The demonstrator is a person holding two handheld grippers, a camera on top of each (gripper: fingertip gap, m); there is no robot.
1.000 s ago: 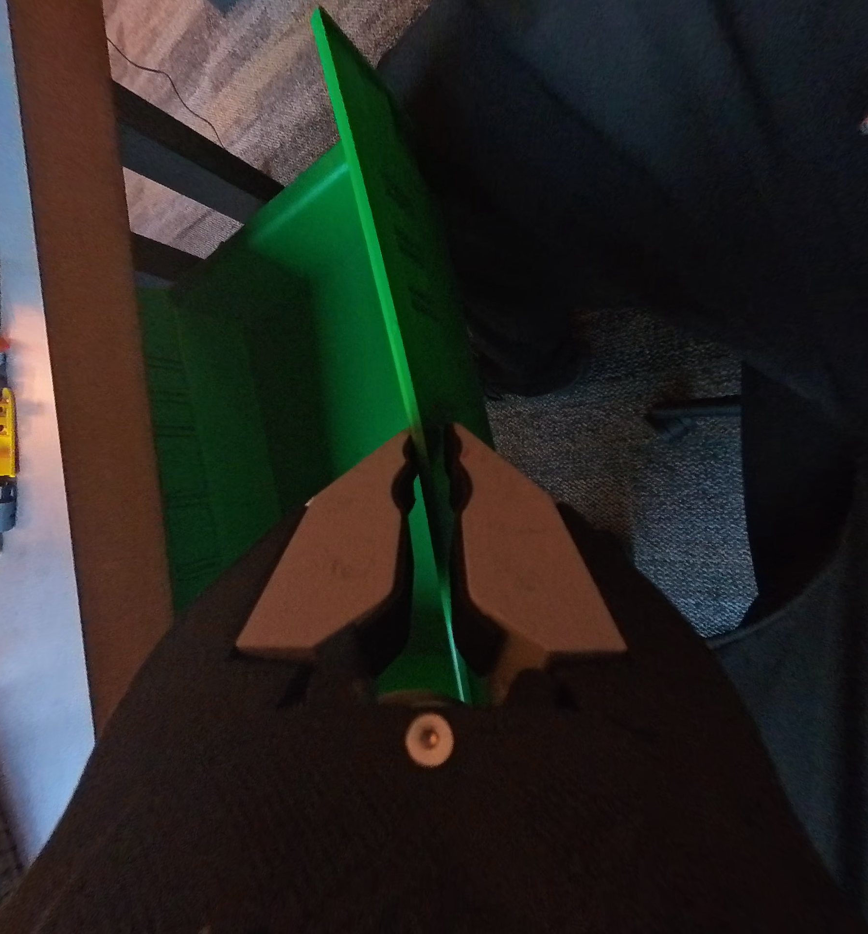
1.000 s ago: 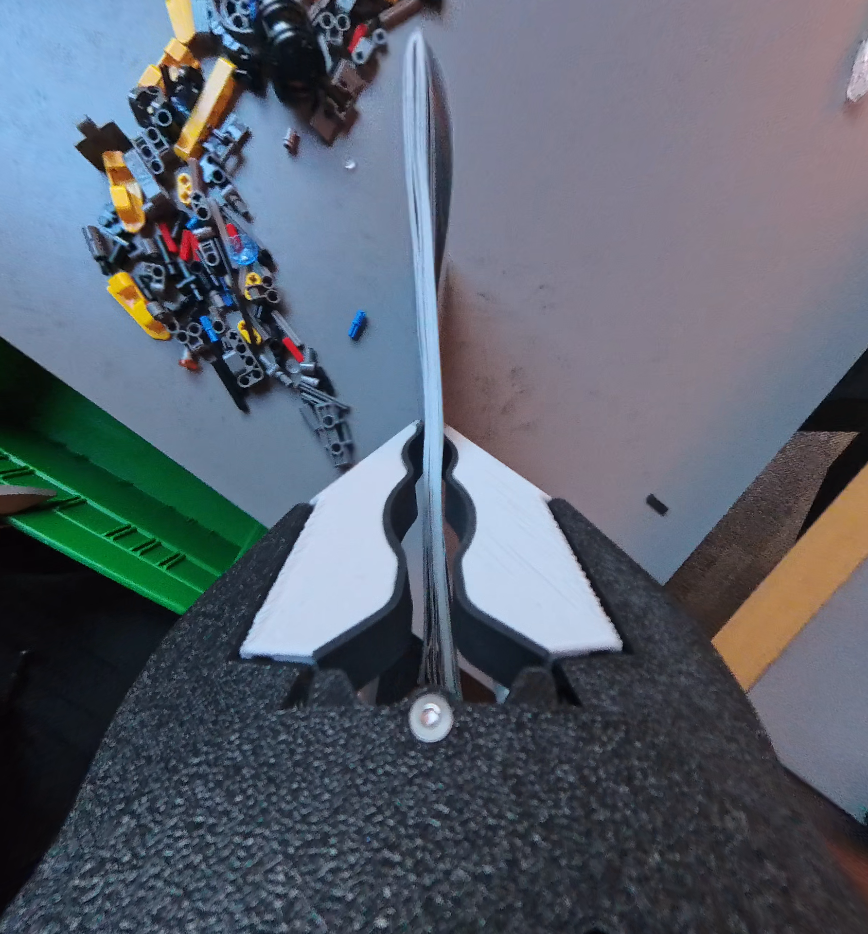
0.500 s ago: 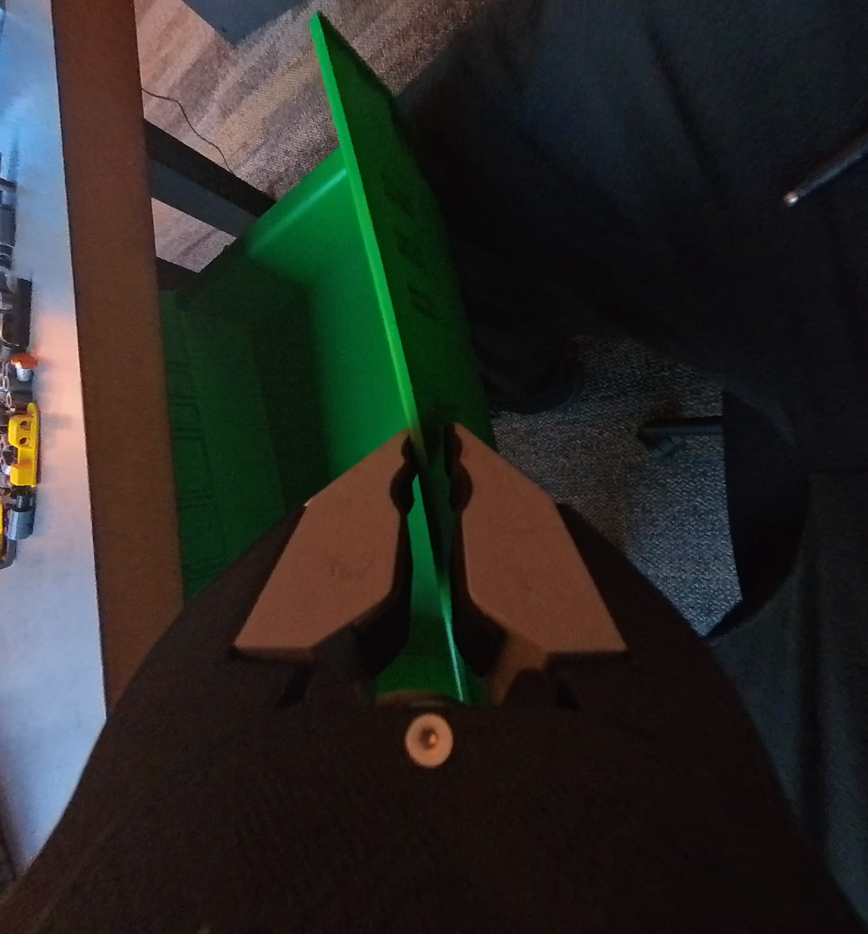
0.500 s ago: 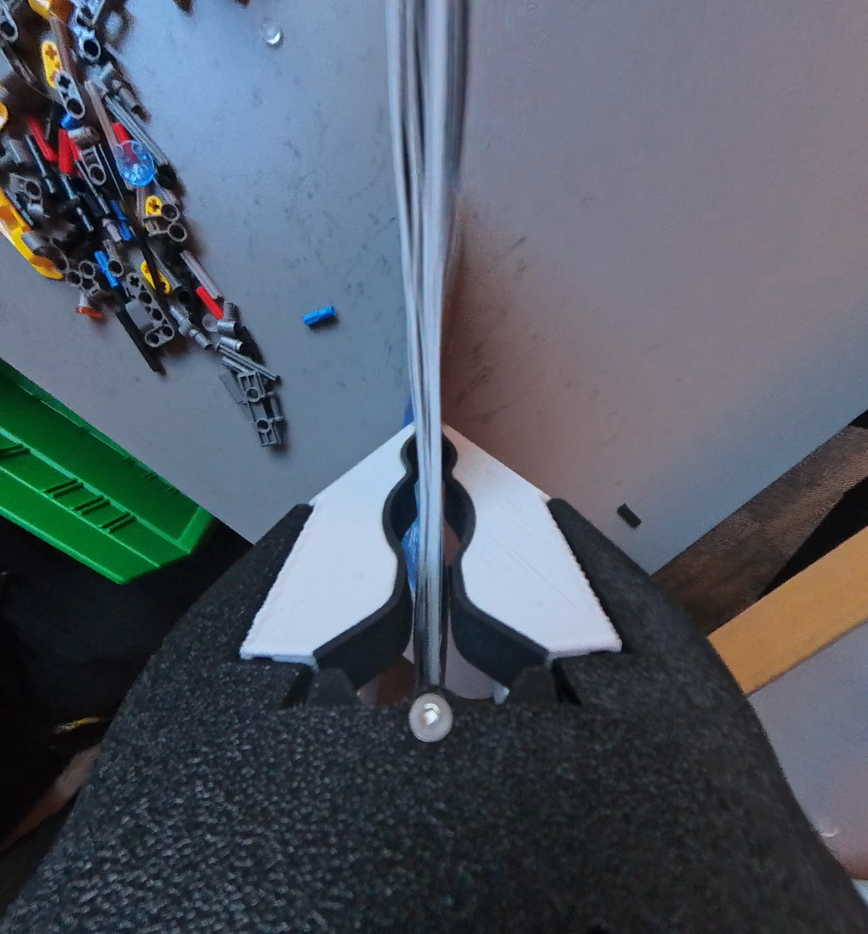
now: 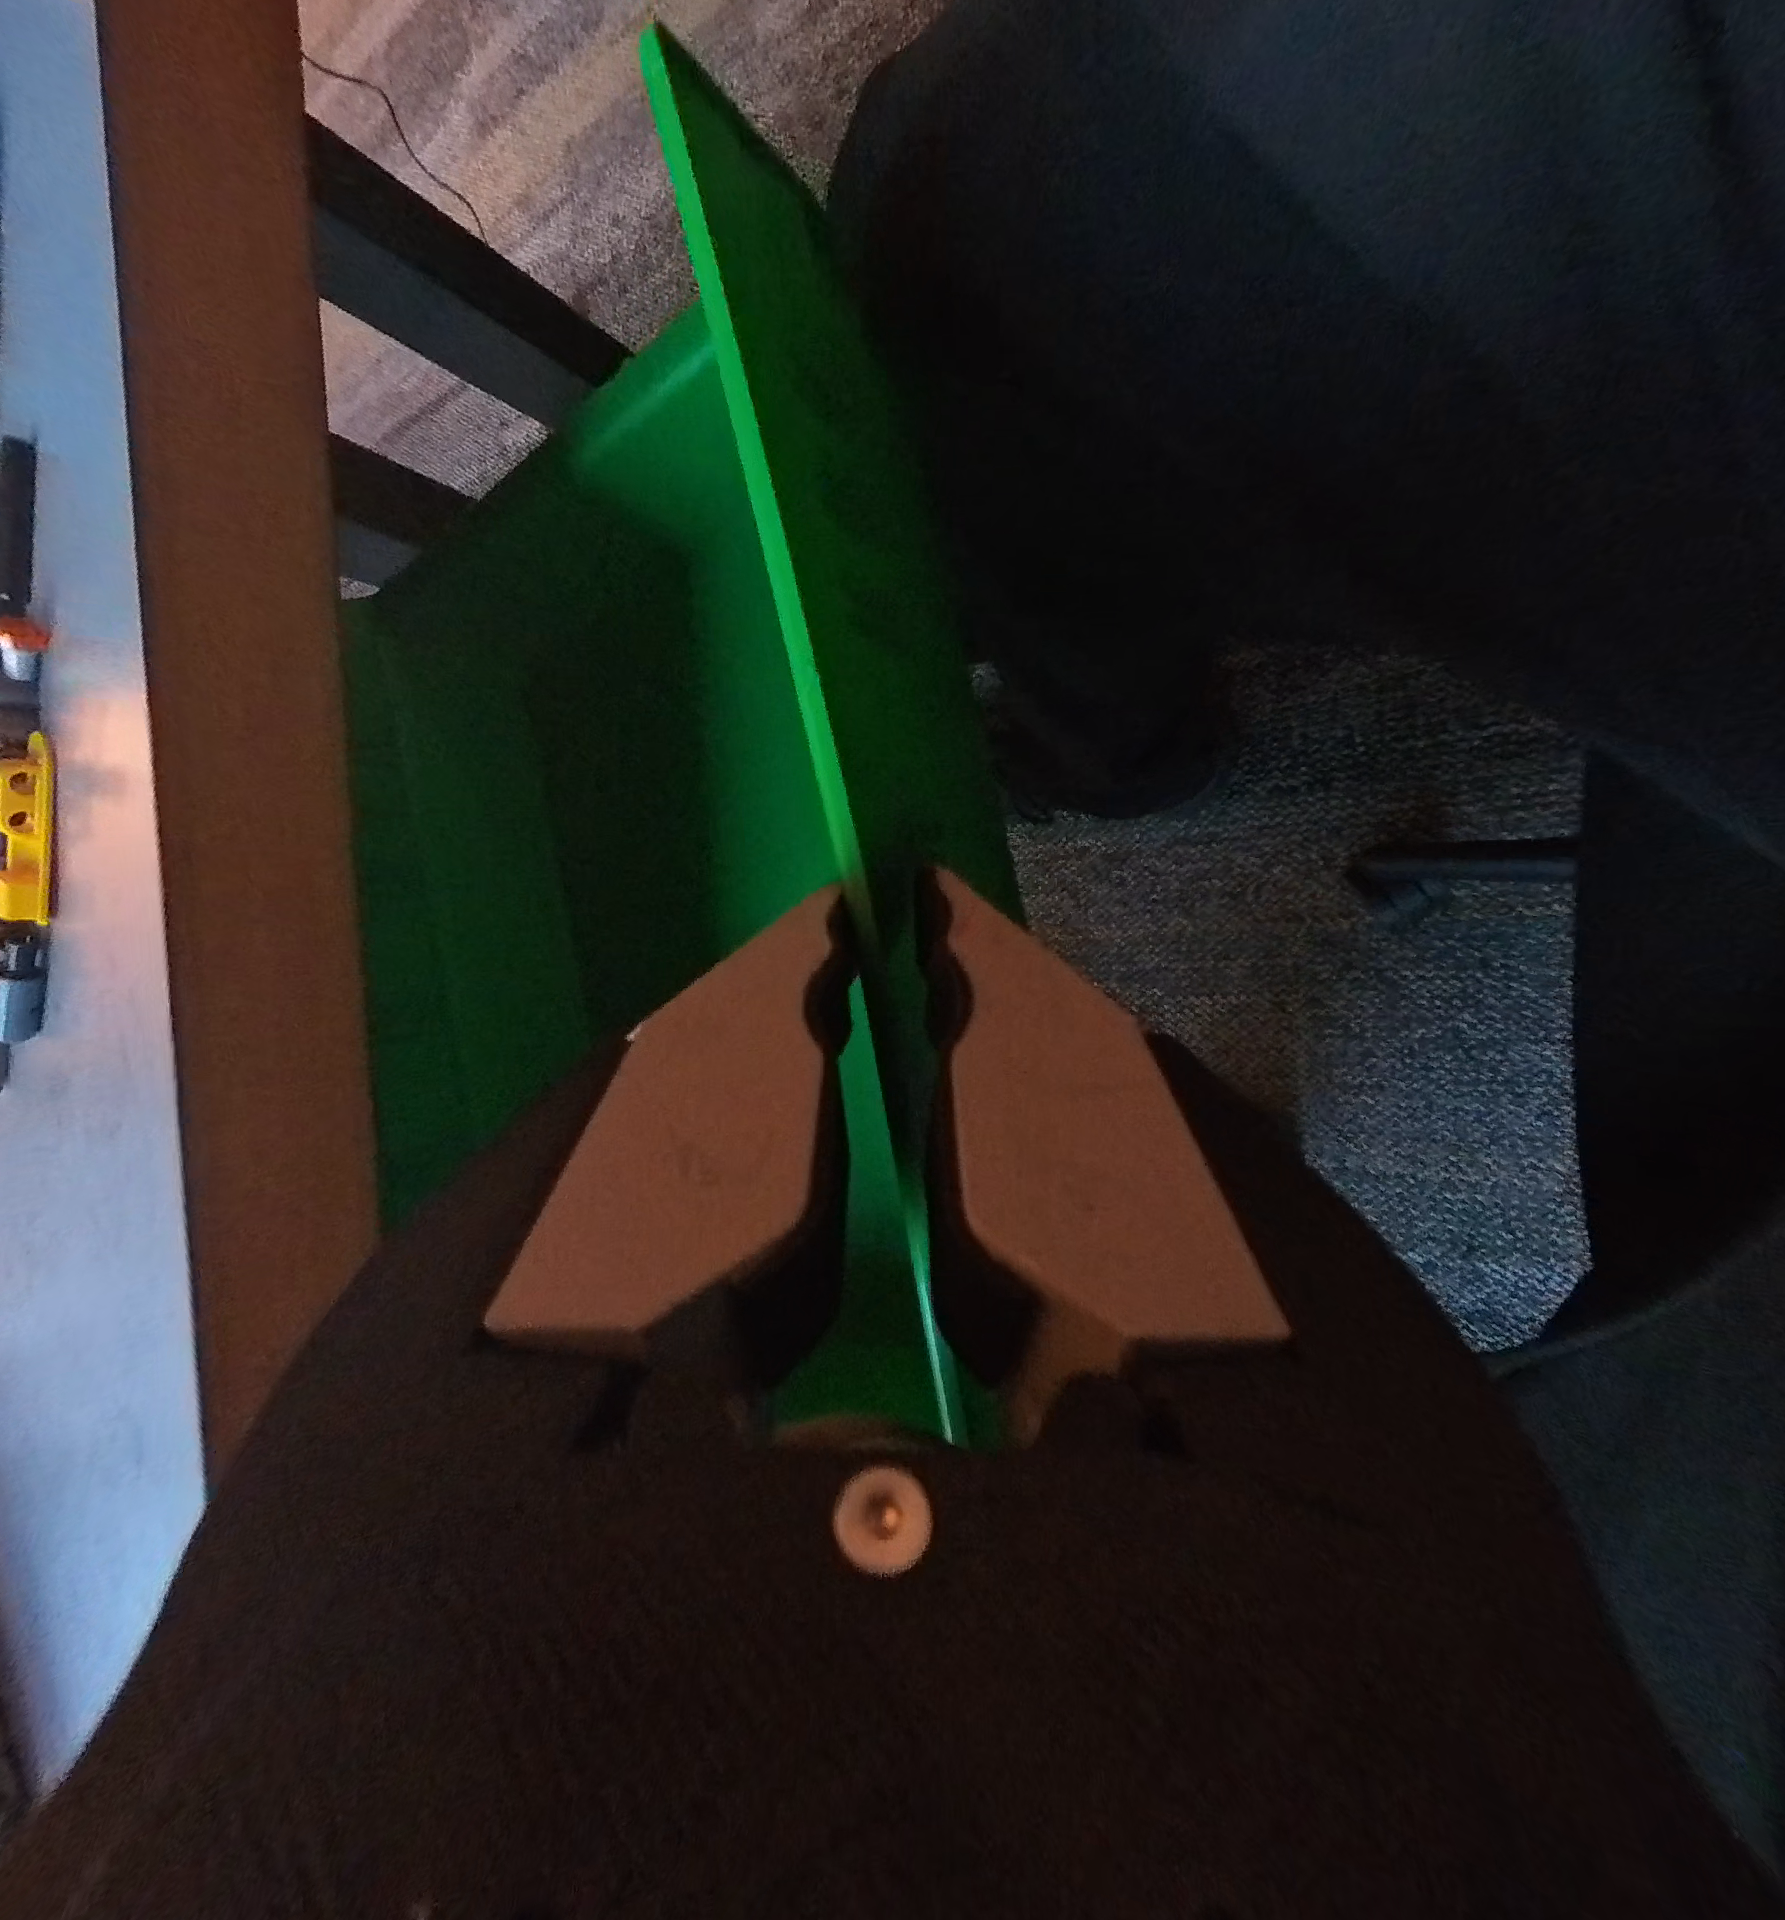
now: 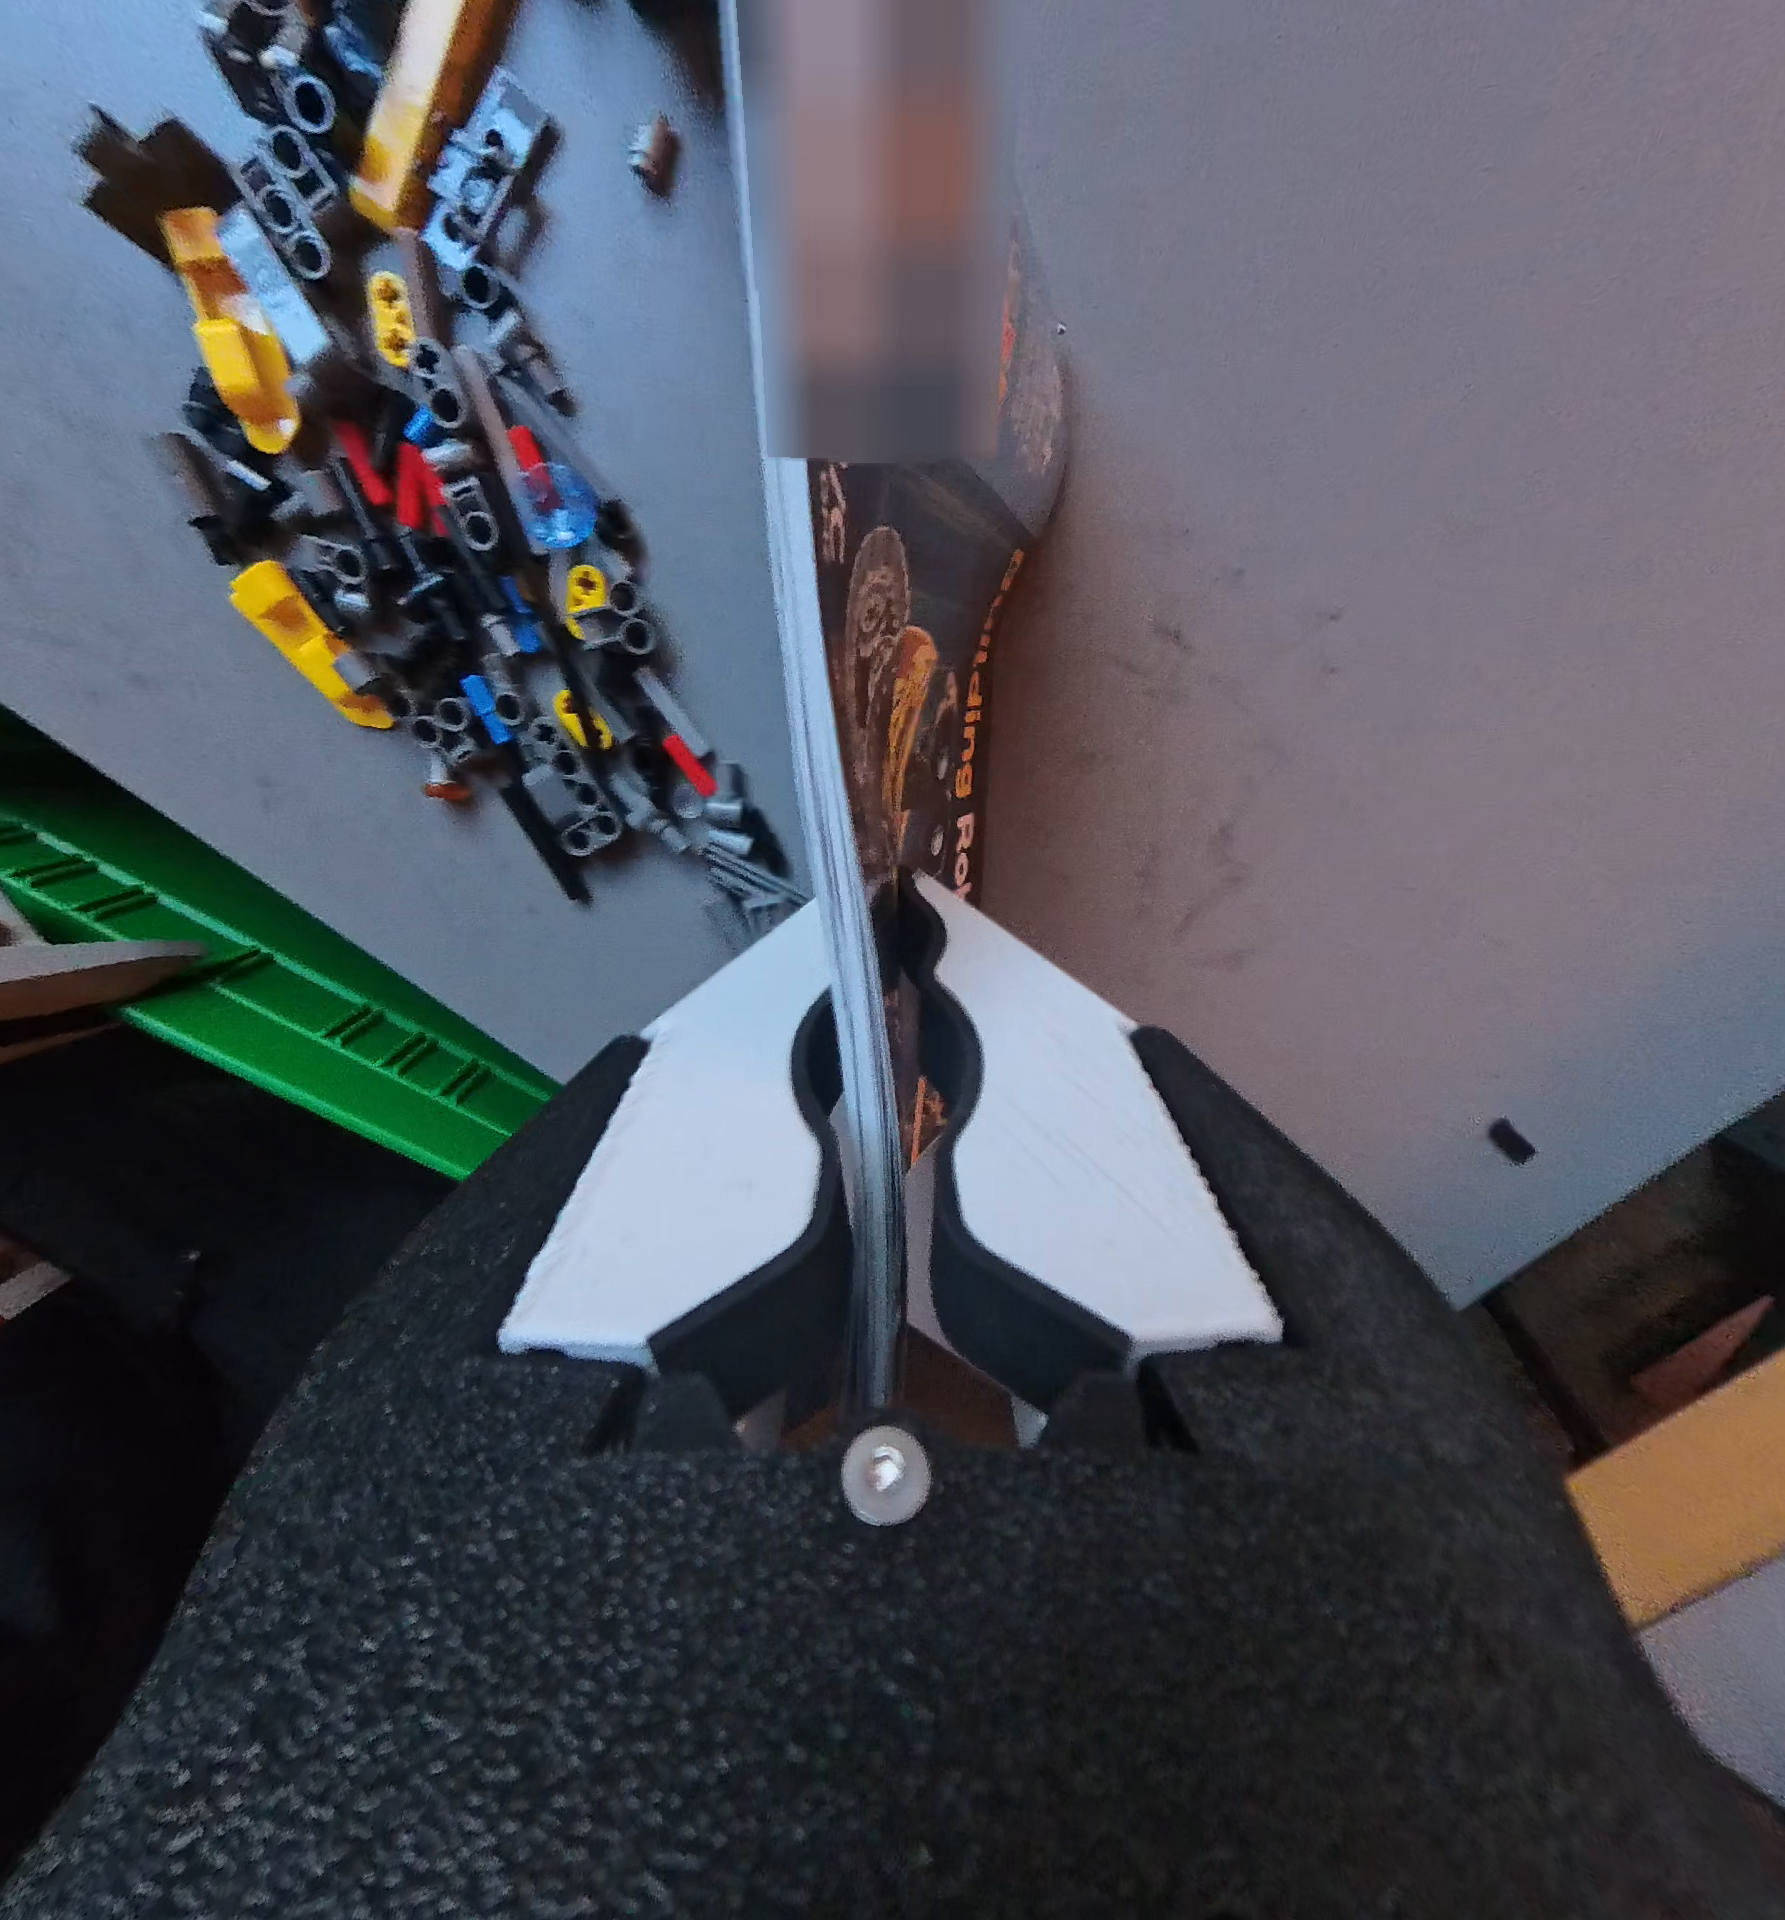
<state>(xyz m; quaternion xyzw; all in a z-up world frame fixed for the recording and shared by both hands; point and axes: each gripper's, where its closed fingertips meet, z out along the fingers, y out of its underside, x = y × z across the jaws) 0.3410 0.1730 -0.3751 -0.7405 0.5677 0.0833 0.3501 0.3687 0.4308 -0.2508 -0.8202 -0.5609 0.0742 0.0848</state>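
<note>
My left gripper is shut on the thin side wall of a green plastic bin and holds it beside the table's brown edge, off the table and over the carpet. The green bin also shows in the right wrist view, at the lower left past the table edge, with the other gripper's finger on it. My right gripper is shut on a thin printed booklet, seen edge-on and standing over the grey table. A pile of small building-toy parts lies left of the booklet.
A few loose parts lie on the table at the left of the left wrist view. A dark-clothed person and a chair base stand over the carpet on the right. A small black piece lies near the table's right edge. About 30 cm separates my left fingertips from my right.
My right gripper has swung the booklet so that its printed cover now shows on the right, and the parts pile has shifted in view. The left gripper keeps its hold on the bin, nearly still.
</note>
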